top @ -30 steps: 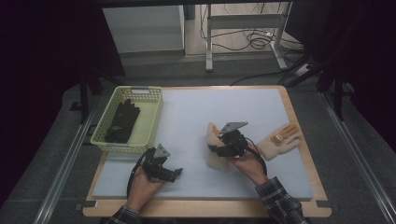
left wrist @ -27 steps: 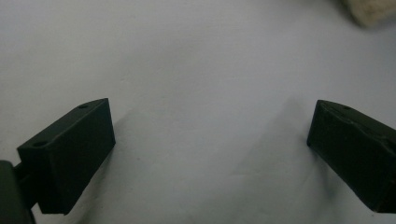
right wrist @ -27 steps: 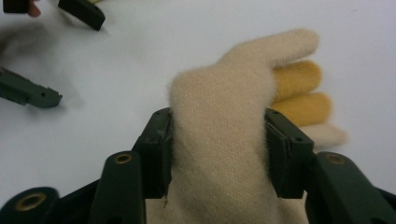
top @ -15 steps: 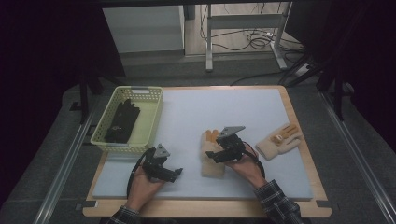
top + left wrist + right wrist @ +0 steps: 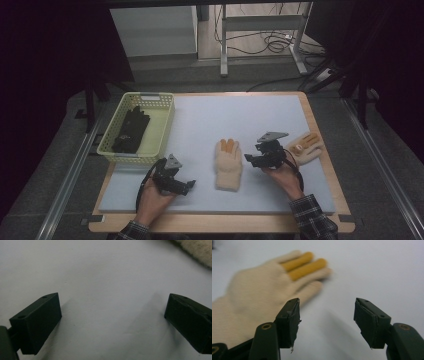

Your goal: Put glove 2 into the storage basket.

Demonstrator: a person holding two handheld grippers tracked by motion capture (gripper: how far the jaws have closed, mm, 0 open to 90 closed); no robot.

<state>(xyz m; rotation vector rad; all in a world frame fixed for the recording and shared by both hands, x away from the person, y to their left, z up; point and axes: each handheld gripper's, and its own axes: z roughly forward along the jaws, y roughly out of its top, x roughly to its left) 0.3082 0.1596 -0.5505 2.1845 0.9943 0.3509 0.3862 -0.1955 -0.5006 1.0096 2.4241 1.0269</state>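
Right tool (image 5: pixel 255 159) jaws apart, nothing between them; they've just been closing a little. Cream glove (image 5: pixel 228 164) with two orange fingers lies flat on the surface (image 5: pixel 200 125), just left of the right tool, not touching it. Second cream glove (image 5: pixel 303 146) sits just behind the right tool. Left tool (image 5: pixel 186 186) wide open, empty, low over bare surface; cream glove is to its right. Yellow basket (image 5: pixel 162 125) beyond the left tool already holds dark gloves (image 5: pixel 131 130). Looks like sorting is partway: both cream gloves still out, neither gripped
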